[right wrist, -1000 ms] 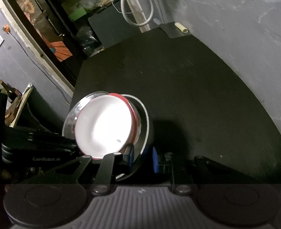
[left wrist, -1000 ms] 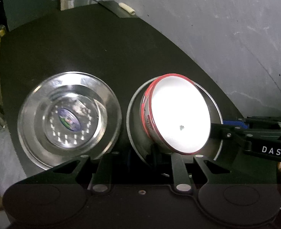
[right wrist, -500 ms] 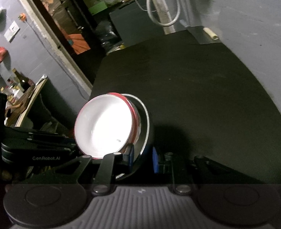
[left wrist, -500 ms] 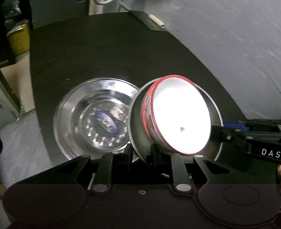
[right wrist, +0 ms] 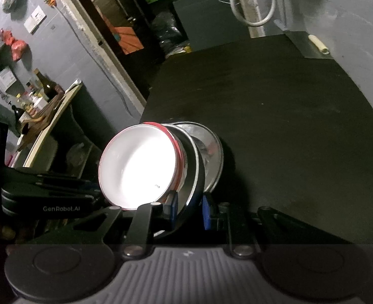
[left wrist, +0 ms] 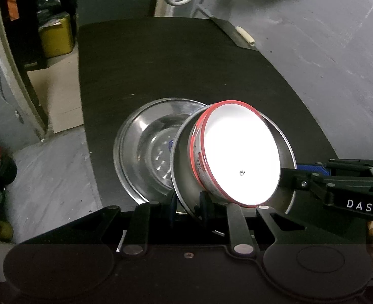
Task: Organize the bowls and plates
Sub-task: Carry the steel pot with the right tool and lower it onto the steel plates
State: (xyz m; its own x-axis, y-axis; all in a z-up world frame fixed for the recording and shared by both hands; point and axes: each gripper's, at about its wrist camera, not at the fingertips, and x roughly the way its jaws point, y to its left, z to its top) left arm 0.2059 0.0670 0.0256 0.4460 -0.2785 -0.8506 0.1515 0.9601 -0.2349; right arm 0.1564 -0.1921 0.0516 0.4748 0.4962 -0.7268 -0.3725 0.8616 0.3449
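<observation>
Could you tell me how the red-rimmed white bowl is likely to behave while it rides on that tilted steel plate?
The bowl looks glossy, and the plate is polished, so it may slide. Nothing grips it; it could tip off.

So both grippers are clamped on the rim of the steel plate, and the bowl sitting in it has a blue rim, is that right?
Not quite: the bowl has a red rim, not blue, as the left wrist view shows plainly. The rest holds: the left gripper and the right gripper each have their jaws shut on the rim of the steel plate, with the white bowl sitting in it.
</observation>
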